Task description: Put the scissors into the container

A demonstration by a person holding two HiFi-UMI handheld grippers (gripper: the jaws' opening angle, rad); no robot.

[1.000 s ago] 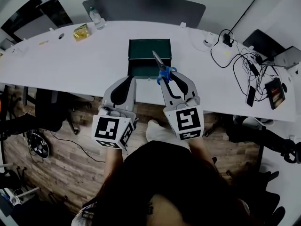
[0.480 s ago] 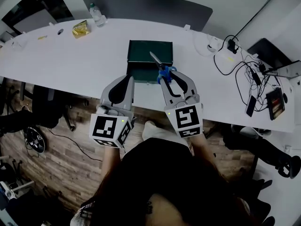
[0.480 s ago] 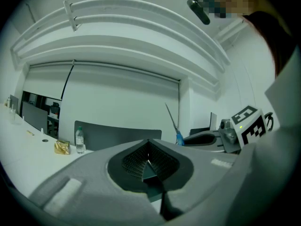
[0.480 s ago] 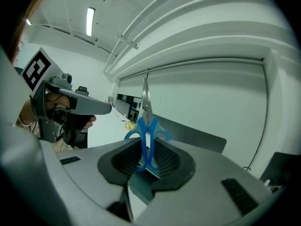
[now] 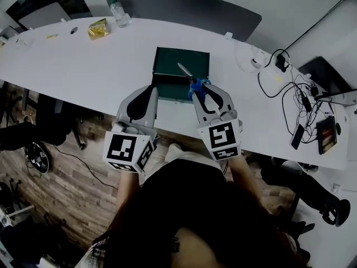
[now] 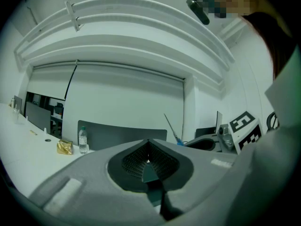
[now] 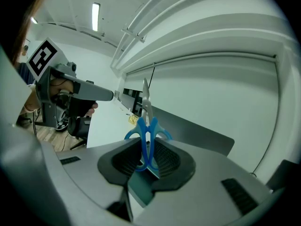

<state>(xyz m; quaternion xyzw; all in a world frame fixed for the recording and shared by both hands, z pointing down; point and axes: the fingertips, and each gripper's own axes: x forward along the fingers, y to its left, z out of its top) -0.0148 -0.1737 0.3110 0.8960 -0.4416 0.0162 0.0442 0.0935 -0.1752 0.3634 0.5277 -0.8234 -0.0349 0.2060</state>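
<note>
Blue-handled scissors [image 5: 193, 84] are held by the handles, with my right gripper [image 5: 202, 88] shut on them. The blades point up and away over the near part of the dark green container [image 5: 167, 54], which stands open on the white table [image 5: 83, 66]. In the right gripper view the scissors [image 7: 147, 126] stand upright between the pads of the right gripper [image 7: 146, 150]. My left gripper [image 5: 150, 89] hovers at the container's near left corner, shut with nothing in it. In the left gripper view its pads [image 6: 149, 157] meet, and the scissors [image 6: 170, 127] show to the right.
A water bottle [image 5: 115, 11] and a gold packet [image 5: 98, 29] sit at the table's far left. Cables, a phone [image 5: 297, 137] and other devices lie at the right end. A dark chair [image 5: 184, 10] stands behind the table. Wooden floor lies below the near edge.
The head camera has shifted slightly, so the table sits a little differently in view. Both grippers and the scissors keep about the same place by the container. The grip is unchanged.
</note>
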